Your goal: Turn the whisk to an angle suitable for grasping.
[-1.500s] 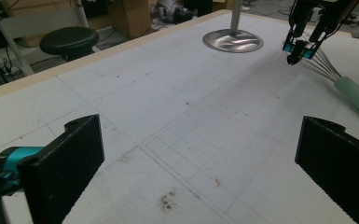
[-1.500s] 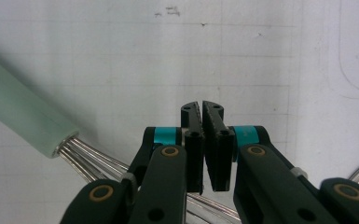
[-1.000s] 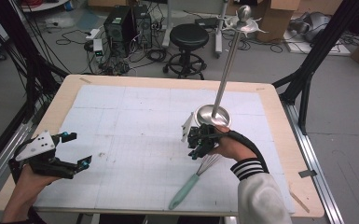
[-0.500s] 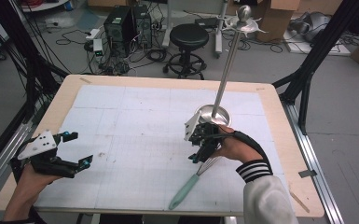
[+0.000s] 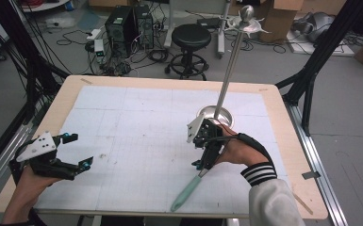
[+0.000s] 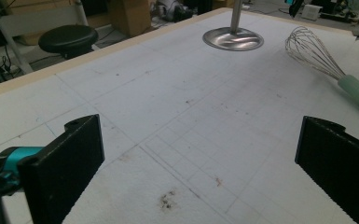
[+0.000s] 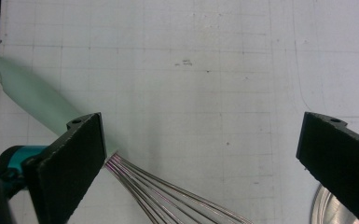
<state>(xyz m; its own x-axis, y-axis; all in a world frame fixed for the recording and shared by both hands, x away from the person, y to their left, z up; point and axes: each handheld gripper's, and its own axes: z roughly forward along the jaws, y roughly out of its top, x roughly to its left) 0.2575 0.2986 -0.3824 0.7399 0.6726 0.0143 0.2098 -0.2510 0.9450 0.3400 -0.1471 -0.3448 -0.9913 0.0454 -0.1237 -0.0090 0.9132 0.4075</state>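
The right gripper [image 5: 201, 165] hangs over the middle-right of the table, pointing down, its jaws spread wide with nothing between them. In the right gripper view the whisk's wire loops [image 7: 168, 196] pass under the gap and its pale green handle [image 7: 37, 100] runs out behind the left jaw; whether that jaw touches the handle cannot be told. Compared with a second ago, this gripper has moved a little toward the person and now sits over the join of wires and handle rather than beside the stand's base.

The whisk [image 5: 187, 190] lies flat on the white gridded mat [image 5: 136, 122], handle end toward the near table edge, in the same place as before.

The left gripper [image 5: 78, 151] is held low at the near left corner, well apart from the whisk, jaws also spread wide and empty. It has barely shifted since the earlier frames.

Just beyond the right gripper stands a metal stand [image 5: 229, 70] with a round base [image 5: 215, 114] and a tall thin pole. The left gripper view shows that base [image 6: 233, 38] and the whisk [image 6: 317, 53] far off across the mat.

Past the table, a black stool [image 5: 192, 35] sits on the floor.
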